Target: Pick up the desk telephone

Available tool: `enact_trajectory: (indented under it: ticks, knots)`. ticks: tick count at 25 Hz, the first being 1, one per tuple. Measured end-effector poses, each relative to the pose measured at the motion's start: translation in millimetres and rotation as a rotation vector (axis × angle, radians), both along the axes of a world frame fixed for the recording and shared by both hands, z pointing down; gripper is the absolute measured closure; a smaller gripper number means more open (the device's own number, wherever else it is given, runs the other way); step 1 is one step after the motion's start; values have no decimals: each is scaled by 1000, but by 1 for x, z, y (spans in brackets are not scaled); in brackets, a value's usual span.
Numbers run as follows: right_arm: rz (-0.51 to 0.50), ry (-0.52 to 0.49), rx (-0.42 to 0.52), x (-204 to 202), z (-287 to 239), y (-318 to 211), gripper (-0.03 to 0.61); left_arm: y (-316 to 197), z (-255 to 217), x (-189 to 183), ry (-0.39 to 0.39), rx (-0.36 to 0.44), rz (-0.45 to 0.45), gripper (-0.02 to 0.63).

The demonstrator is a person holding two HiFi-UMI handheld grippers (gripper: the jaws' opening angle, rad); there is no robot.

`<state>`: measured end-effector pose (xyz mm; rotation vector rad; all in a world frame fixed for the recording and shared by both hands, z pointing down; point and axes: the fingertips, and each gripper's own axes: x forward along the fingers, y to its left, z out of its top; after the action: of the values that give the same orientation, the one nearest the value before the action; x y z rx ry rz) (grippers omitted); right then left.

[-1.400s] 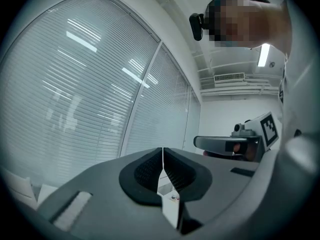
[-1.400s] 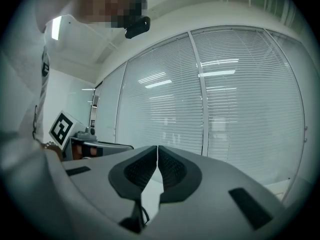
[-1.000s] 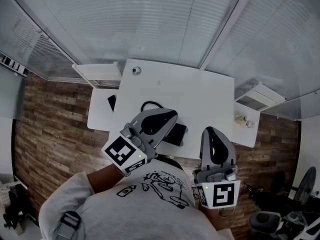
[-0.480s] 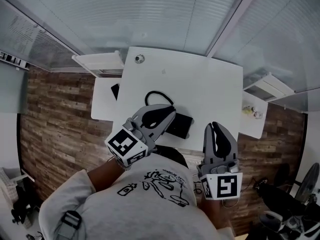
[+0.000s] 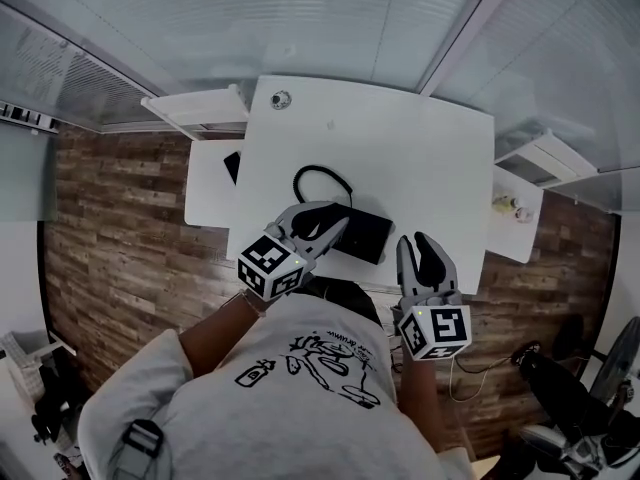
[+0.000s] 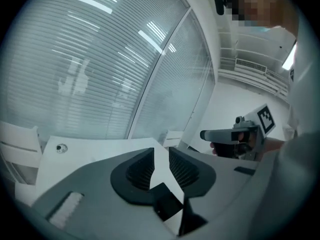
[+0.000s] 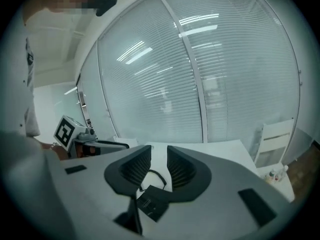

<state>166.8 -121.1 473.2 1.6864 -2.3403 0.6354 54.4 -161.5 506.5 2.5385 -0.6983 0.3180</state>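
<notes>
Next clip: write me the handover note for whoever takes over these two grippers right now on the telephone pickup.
Left gripper: jaws opening, nothing between them. In the head view it is over the left end of the desk telephone.
Right gripper: jaws opening, empty, just right of the telephone.
Telephone: lying on the white table near its front edge, not touched by either gripper.
Done: nothing gripped yet.
Left: bring the jaws onto the telephone, close and lift.

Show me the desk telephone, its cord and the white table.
desk telephone (image 5: 367,236), head view, on its black top face.
cord (image 5: 322,168), head view, on the top of its loop.
white table (image 5: 405,153), head view, on a bare patch behind the telephone.
</notes>
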Motion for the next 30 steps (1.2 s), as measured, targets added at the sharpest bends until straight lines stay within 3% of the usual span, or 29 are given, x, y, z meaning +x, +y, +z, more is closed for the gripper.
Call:
enact_trajectory:
  ticks: [9, 18, 22, 30]
  knots:
    - [-6, -6, -163, 1, 91, 14, 466, 18, 110, -6, -93, -187, 39, 518]
    - [-20, -39, -319, 2, 181, 26, 432, 23, 204, -25, -169, -376, 22, 488]
    - [-15, -88, -363, 2, 200, 30, 390, 23, 234, -34, -153, -477, -10, 442]
    - [-18, -128, -426, -3, 226, 28, 356, 27, 264, -39, -161, -566, 14, 376]
